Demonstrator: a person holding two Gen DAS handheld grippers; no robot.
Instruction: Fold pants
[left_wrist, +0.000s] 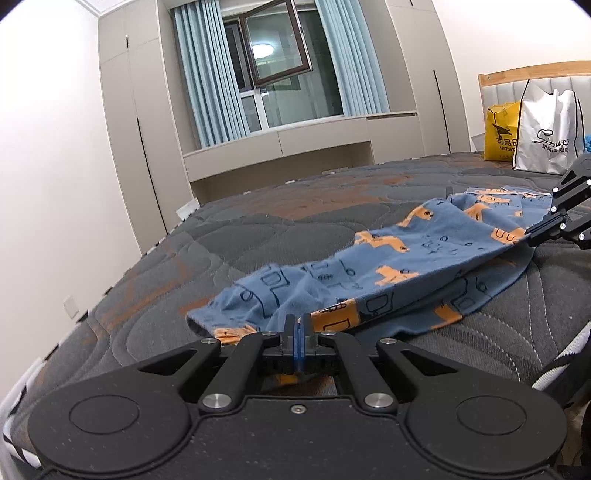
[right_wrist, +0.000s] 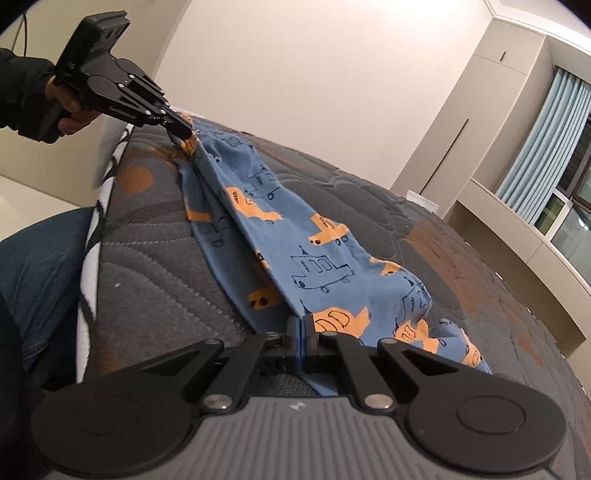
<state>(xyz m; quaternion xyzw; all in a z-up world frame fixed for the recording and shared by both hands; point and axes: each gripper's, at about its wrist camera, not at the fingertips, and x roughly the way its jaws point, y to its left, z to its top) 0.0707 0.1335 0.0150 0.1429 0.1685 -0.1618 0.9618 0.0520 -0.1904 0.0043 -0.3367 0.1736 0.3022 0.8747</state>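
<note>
Left gripper (left_wrist: 297, 325), right gripper (right_wrist: 299, 325) both clenched on pants (left_wrist: 388, 254) edge; we lift evenly, keep fabric taut over mattress (left_wrist: 221, 236).

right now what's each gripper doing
left gripper: closed on the blue cotton pants with orange trucks
right gripper: closed on the same pants

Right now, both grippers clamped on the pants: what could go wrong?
1. The left gripper and right gripper each pinch only a thin edge of the blue truck-print pants; a pull could slip it free.
2. The lower layer drags on the quilted mattress, so it may bunch.
3. The pants lie near the mattress edge and could slide off.
</note>
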